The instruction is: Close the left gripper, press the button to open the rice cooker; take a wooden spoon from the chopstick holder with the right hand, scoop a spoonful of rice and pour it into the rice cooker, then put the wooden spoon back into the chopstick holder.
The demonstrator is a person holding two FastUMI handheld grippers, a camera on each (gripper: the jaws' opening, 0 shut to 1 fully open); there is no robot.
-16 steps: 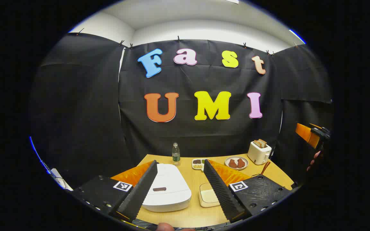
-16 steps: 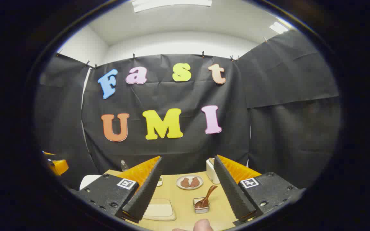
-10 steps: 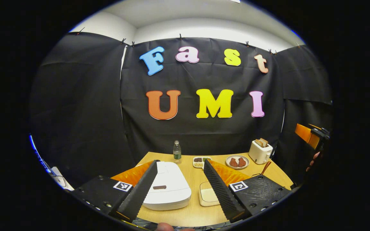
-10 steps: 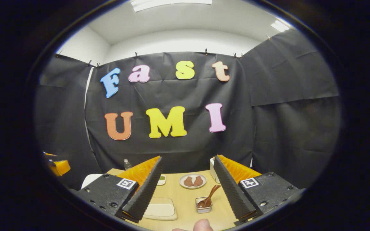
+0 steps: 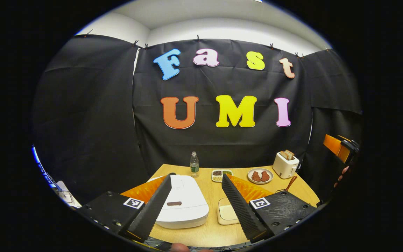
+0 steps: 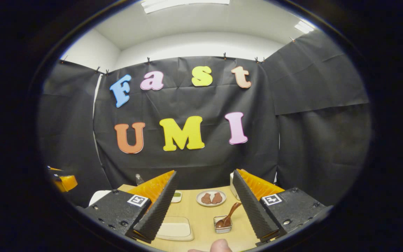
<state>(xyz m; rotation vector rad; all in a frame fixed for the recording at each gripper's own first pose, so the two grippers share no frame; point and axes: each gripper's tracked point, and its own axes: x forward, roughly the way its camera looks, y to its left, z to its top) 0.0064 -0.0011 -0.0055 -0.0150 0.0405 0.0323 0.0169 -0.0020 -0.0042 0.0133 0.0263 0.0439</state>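
Risk of missing the closed white plastic rice cooker's (image 5: 184, 204) dark oval button (image 5: 174, 203) with left gripper (image 5: 196, 203) spread wide, right gripper (image 6: 204, 199) likewise spread.

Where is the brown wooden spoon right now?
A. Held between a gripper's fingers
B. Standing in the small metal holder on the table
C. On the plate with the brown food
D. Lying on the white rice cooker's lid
B: in the right gripper view the brown wooden spoon leans in the small metal holder on the wooden table, with the open right gripper holding nothing.
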